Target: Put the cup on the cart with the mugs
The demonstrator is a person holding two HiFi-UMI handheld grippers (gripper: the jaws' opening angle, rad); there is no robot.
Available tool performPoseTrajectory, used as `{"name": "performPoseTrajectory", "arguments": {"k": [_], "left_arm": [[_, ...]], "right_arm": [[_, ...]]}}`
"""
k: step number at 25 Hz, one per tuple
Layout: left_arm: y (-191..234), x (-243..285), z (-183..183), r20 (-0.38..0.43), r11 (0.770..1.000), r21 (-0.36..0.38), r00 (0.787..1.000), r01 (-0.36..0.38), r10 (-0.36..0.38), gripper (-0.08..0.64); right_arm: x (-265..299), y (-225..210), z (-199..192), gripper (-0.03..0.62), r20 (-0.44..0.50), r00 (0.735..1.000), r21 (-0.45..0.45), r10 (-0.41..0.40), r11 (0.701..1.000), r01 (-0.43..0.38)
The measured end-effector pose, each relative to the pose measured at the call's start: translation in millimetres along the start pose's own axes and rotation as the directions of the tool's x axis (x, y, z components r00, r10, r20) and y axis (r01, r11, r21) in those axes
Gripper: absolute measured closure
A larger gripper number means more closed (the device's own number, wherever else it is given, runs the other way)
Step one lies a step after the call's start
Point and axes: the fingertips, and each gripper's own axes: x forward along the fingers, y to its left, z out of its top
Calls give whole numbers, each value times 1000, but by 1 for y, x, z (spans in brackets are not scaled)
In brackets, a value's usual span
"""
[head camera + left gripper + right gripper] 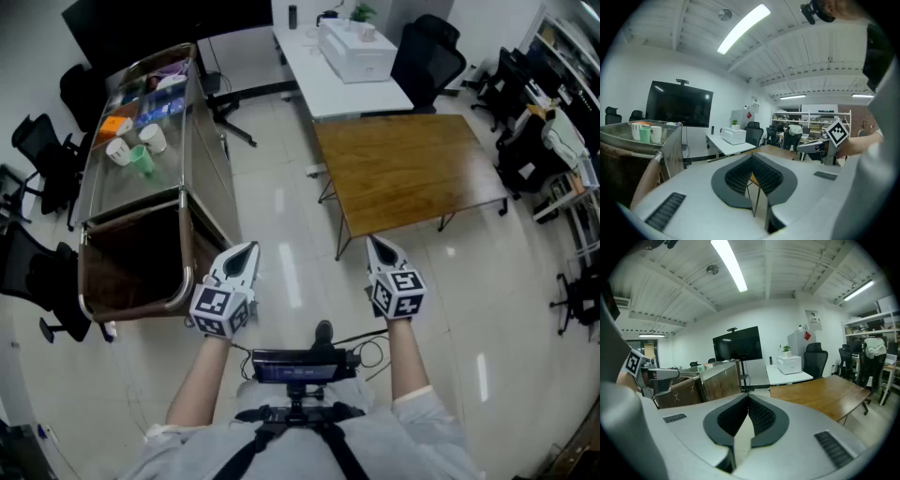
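Mugs, cylindrical, on metal cart

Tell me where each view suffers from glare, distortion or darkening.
Head view: white streaks of reflected light on the glossy pale floor, and the room edges bow. Left gripper view: fisheye bending, black corners, the long ceiling strip light blown out. Right gripper view: the same black corners and a washed-out strip light.

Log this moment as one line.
left hand-held gripper: shut, empty | right hand-held gripper: shut, empty | green cup: on cart beside mugs
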Motion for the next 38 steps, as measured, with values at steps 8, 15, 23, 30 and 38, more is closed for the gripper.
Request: {"name": "performPoseTrajectory", "arguments": {"k": [8, 15, 23, 30, 38], "left_arm": [[-24, 73, 20, 11, 999, 23, 1000, -21, 21, 554], [-26, 128, 47, 22, 998, 33, 999, -50, 50, 554], [11, 193, 62, 4, 998, 57, 999, -36, 35, 554], [66, 268, 86, 9, 999, 50, 1000, 0, -1, 554], [132, 333, 114, 42, 998, 47, 998, 49, -51, 554]], "right_arm": [[16, -62, 19, 591, 25, 1000, -6, 13, 1000, -13], [45, -93, 46, 591, 41, 998, -23, 54, 998, -53], [111, -108, 76, 591, 57, 995, -3, 77, 997, -77], [192, -124, 113, 591, 55, 997, 1, 49, 999, -49], [282, -129, 156, 591, 46, 999, -29, 24, 999, -23]]}}
